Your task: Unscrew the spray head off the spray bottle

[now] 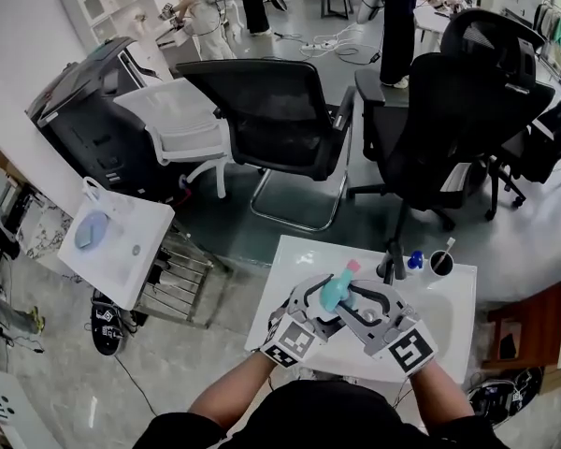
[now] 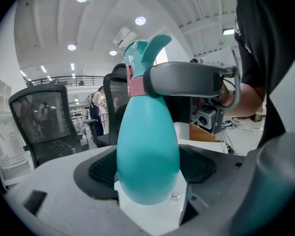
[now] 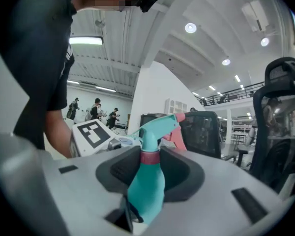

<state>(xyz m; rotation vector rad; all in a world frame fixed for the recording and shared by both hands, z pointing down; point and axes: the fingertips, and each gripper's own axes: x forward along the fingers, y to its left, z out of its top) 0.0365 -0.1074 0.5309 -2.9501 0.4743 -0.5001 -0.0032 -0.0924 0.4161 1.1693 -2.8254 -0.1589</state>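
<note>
A teal spray bottle (image 1: 337, 291) with a pink collar and pink nozzle tip (image 1: 352, 267) is held tilted above the white table (image 1: 299, 260). My left gripper (image 1: 323, 301) is shut on the bottle's round body (image 2: 147, 156), which fills the space between its pads. My right gripper (image 1: 361, 303) comes from the other side and is shut on the pink collar (image 3: 150, 157) just under the teal spray head (image 3: 155, 127). In the left gripper view, one right finger (image 2: 187, 80) wraps around the collar (image 2: 136, 86). The trigger is hidden.
On the table's far edge stand a dark object (image 1: 390, 265), a small blue cap (image 1: 414, 260) and a black cup (image 1: 440, 263). Black office chairs (image 1: 271, 120) (image 1: 449, 110) stand beyond the table. A white side table (image 1: 122, 241) is at the left.
</note>
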